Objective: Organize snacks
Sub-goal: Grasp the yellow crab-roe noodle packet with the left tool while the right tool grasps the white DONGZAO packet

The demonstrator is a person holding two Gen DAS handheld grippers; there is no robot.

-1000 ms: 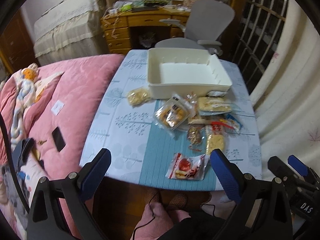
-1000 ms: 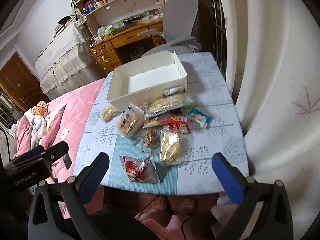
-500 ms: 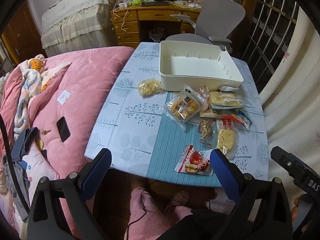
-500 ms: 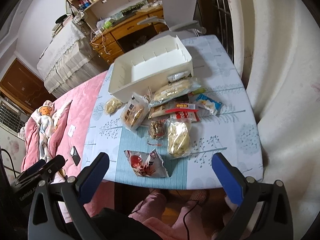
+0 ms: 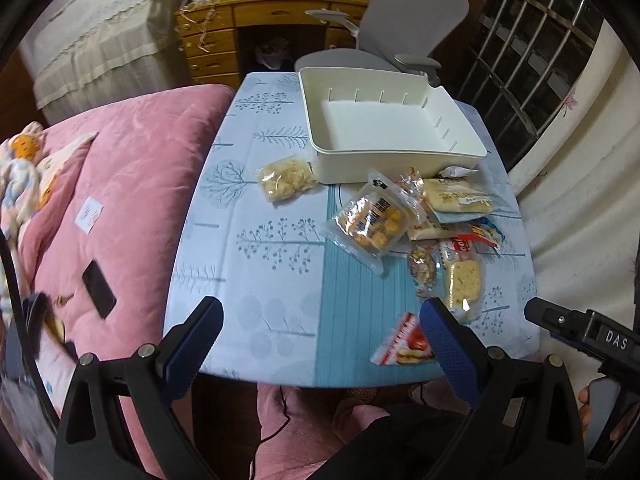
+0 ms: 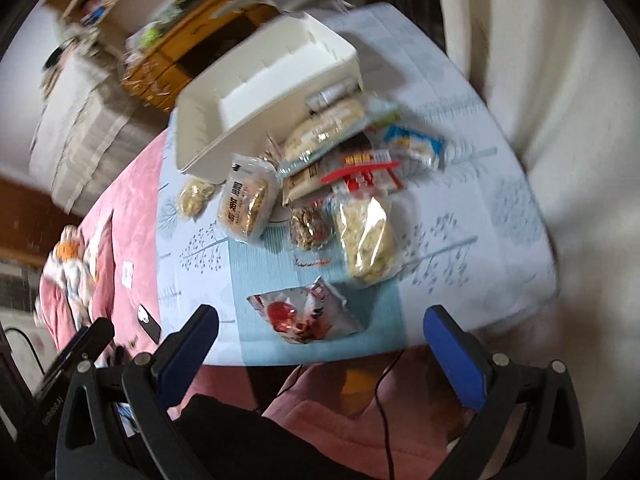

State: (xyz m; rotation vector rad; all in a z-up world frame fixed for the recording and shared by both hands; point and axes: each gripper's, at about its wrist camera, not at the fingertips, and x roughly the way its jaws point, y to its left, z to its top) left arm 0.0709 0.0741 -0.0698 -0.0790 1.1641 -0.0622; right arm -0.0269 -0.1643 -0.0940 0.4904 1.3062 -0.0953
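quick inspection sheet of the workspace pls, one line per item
surface: table under a blue tree-print cloth
job's things: white bin empty at the far side; snack packets heaped before it, one pale packet apart, red packet nearest
clutter: nothing seen on the table
grippers: left gripper and right gripper open, holding nothing
cables: thin black cable over the lap
surroundings: pink quilt with a dark phone, grey chair, wooden desk

Tray (image 5: 394, 160) at table's (image 5: 256, 264) far side, snack packets (image 5: 370, 222) heaped before it, bed (image 5: 132, 168) left
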